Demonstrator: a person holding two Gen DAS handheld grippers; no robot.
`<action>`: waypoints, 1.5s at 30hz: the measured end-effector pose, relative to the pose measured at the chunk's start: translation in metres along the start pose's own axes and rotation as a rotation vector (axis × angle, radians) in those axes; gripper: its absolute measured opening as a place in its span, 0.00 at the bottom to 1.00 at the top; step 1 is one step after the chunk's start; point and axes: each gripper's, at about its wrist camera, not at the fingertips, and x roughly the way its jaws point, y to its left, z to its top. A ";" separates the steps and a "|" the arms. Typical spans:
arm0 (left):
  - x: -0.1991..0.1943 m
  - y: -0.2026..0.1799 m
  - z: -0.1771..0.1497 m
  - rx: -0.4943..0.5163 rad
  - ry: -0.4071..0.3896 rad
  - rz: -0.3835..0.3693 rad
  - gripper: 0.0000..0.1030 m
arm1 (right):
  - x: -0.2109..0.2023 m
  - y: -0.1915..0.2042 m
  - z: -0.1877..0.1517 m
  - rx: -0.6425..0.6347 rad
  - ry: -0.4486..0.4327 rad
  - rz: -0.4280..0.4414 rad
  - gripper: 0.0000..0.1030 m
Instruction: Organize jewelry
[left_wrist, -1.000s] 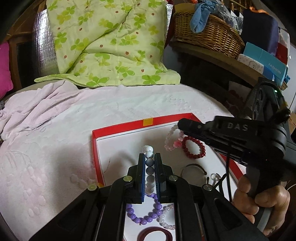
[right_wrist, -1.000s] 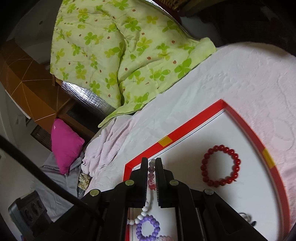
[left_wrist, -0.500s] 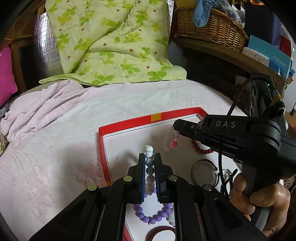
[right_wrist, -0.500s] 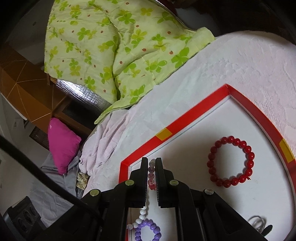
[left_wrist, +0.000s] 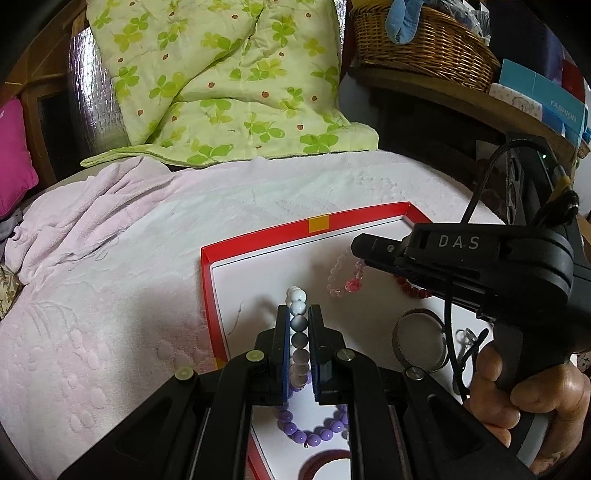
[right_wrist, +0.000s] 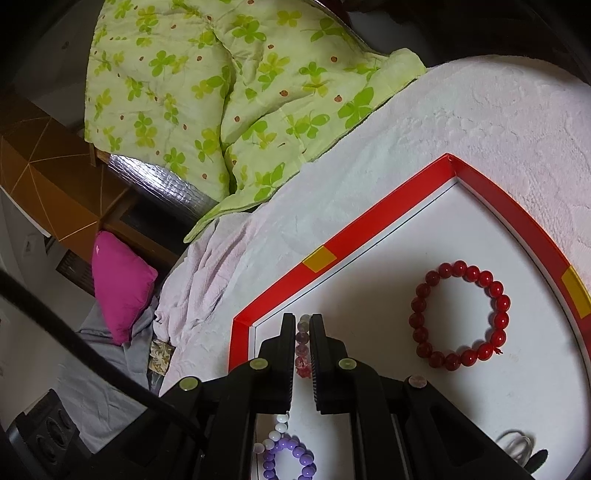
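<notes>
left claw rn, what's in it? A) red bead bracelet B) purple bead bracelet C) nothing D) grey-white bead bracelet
D: the left claw is shut on the grey-white bead bracelet; the red bead bracelet and purple bead bracelet lie loose in the tray.

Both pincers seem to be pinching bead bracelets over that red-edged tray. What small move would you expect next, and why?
Probably lower the left gripper and set its grey-and-white bracelet on the bare white floor of the tray, near the left rim, clear of the purple bracelet.
</notes>
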 end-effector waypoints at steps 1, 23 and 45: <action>0.000 0.000 0.000 0.001 0.000 0.001 0.09 | 0.000 0.000 0.000 -0.003 -0.001 -0.001 0.08; 0.011 0.002 -0.006 0.014 0.031 0.032 0.09 | -0.002 -0.001 -0.003 0.000 0.005 -0.031 0.08; 0.016 0.002 -0.011 0.018 0.046 0.073 0.10 | -0.007 -0.007 -0.004 0.007 0.011 -0.065 0.11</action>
